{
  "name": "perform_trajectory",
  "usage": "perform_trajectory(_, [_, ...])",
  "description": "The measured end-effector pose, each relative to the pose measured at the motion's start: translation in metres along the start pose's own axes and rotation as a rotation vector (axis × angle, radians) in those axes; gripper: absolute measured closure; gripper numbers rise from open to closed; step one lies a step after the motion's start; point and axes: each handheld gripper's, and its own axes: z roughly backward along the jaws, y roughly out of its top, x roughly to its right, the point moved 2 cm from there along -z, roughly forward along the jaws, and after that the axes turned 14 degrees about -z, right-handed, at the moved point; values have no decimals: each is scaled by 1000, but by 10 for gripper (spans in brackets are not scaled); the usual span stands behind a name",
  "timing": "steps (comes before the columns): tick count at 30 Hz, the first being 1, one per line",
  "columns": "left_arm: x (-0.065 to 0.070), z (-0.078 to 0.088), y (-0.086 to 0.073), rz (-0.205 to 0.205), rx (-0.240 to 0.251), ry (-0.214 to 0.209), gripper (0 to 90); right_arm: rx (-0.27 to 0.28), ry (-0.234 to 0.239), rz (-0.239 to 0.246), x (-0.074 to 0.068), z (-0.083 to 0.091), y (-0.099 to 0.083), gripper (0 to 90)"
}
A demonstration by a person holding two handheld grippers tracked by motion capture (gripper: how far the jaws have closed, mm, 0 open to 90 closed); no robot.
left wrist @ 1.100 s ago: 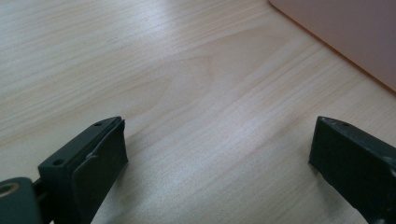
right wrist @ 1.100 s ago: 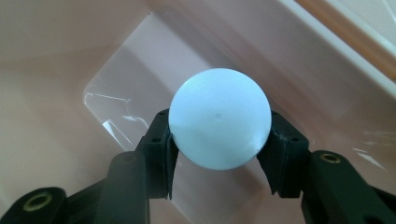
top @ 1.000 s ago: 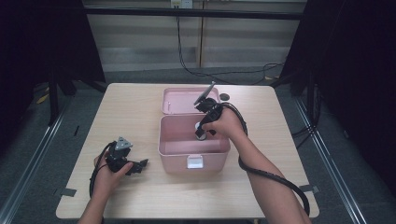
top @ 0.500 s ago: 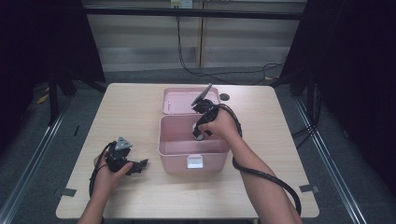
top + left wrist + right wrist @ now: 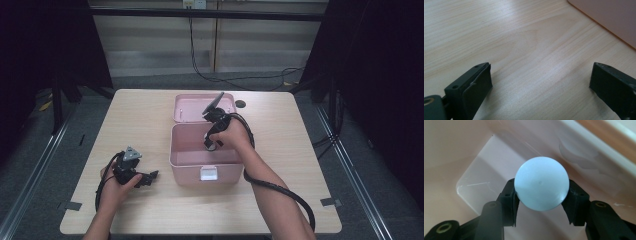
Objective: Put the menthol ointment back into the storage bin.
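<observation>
- The right gripper (image 5: 541,205) was clamped on a pale blue ball (image 5: 541,187), one pad on each side; in the right gripper view the ball hung inside the pink box (image 5: 192,167), above its bare floor and near an inner corner.
- In the high view the right gripper (image 5: 211,145) pointed down into the open box at the middle of the tabletop (image 5: 150,115); compared with a second earlier, the hand had shifted slightly toward the box's far right side, its grip unchanged.
- The lid (image 5: 192,107) lay just behind the box, toward the far edge.
- The left gripper (image 5: 148,176) rested near the tabletop's near left corner, jaws spread wide over bare wood with nothing between them; it had not moved.
</observation>
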Motion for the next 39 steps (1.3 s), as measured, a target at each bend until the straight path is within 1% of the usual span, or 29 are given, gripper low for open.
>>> perform_trajectory(2, [0,0,0,0,1,0,34,-1,1,0,0,-2,0,506])
perform_trajectory(6, [0,0,0,-1,0,-1,34,16,0,-3,-1,-3,1,505])
perform_trajectory(9, [0,0,0,0,1,-1,34,14,4,-5,-1,-5,1,505])
perform_trajectory(13, [0,0,0,-1,0,-1,34,-8,-6,-4,-2,-8,0,505])
perform_trajectory(17, [0,0,0,-1,1,-1,34,-3,-3,-3,-2,-11,1,505])
perform_trajectory(18, [0,0,0,0,1,-1,34,-2,-11,1,-2,-11,1,505])
perform_trajectory(20, [0,0,0,0,1,-1,34,-5,-7,-10,-2,-12,1,505])
perform_trajectory(26, [0,0,0,-5,-3,-2,34,-4,-12,-8,-2,-18,1,504])
perform_trajectory(35, [0,0,0,-2,0,-1,34,0,-28,-8,-2,-22,0,502])
perform_trajectory(39, [0,0,0,-2,1,-1,34,-6,-32,-4,-1,-24,-1,501])
